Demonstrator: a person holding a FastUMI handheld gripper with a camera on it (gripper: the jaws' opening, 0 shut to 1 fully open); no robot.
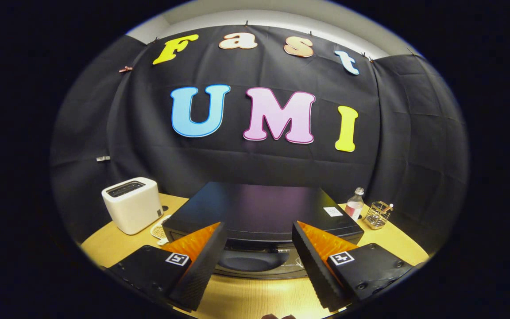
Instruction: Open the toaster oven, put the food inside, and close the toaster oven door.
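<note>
White toaster point(132, 204) at left on the wooden table point(255, 301). Black toaster oven point(261, 212) at centre, door closed, handle point(259, 244) facing the gripper point(259, 237). Gripper held level, aimed at the door; fingers spread wide, nothing between them, tips flanking the handle. Water bottle point(355, 204) and wire cup point(378, 215) at right.

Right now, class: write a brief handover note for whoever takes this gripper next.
Gripper: open, holding nothing, fingers spread just short of the toaster oven's front.
Black toaster oven: on the wooden table, straight ahead; the door looks shut.
Beside it: white toaster on one side, water bottle and wire holder on the other.
Done: nothing evident.
Left: open door, load food, close door.
</note>
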